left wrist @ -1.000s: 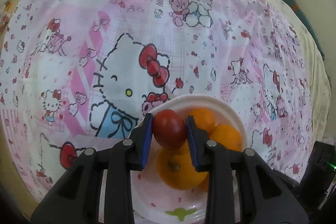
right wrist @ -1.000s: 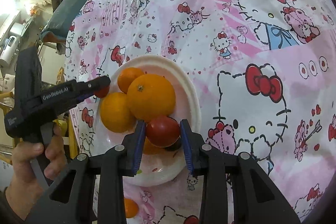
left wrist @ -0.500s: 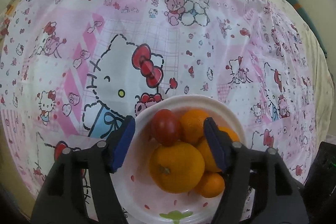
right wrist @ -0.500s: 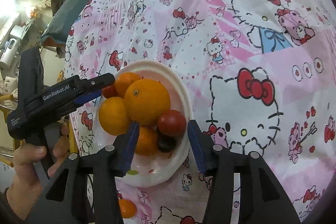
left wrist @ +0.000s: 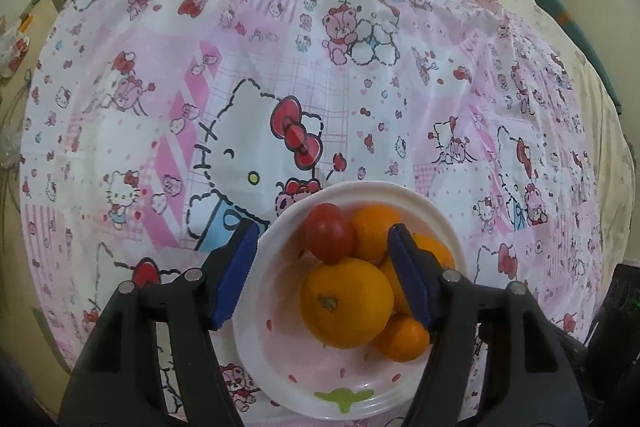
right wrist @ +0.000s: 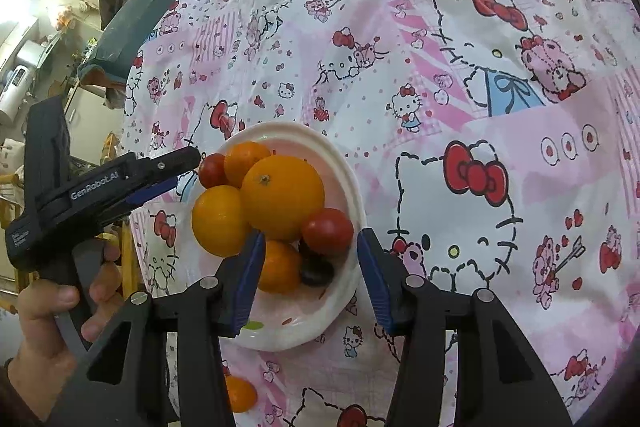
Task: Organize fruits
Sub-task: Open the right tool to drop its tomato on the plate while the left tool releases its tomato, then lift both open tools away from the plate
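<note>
White bowl (left wrist: 256, 311) on the worktop holds my oranges (left wrist: 346, 301) and red tomatoes (left wrist: 329, 238); both my left tongs (left wrist: 320, 273) and right tongs (right wrist: 310, 279) hang spread wide, gripping nothing

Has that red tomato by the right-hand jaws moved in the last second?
Yes. The red tomato, gripped above the white bowl a second ago, now rests inside it against the large orange.

Both wrist cameras look steeply down from close above the white plate (left wrist: 256, 311) (right wrist: 352, 183) of fruit. The right wrist view, seemingly from the opposite side, also catches the left gripper (right wrist: 176, 171).
</note>
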{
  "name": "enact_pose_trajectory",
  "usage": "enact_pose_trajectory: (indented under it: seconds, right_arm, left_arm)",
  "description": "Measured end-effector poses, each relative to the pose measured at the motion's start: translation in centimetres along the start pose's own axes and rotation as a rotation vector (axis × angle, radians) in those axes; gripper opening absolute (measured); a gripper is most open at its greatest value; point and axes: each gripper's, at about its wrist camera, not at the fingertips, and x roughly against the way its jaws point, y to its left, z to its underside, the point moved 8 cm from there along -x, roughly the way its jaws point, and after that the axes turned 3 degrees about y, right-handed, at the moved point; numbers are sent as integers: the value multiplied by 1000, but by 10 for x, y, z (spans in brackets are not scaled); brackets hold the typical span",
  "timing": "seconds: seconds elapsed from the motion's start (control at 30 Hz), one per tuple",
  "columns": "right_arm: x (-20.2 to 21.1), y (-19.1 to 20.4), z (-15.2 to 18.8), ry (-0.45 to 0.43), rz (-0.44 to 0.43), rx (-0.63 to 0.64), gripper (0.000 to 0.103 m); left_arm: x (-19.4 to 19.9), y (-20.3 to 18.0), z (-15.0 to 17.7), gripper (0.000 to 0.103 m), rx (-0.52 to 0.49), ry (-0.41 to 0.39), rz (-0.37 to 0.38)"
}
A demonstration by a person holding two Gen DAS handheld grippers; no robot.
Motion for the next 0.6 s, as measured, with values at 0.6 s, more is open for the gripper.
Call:
enact_pose_trajectory:
  seconds: [0.6]
  right_arm:
    - [39,18,24,-59,10,32,51]
  left_arm:
    - [55,18,33,64,-42,-109,-32]
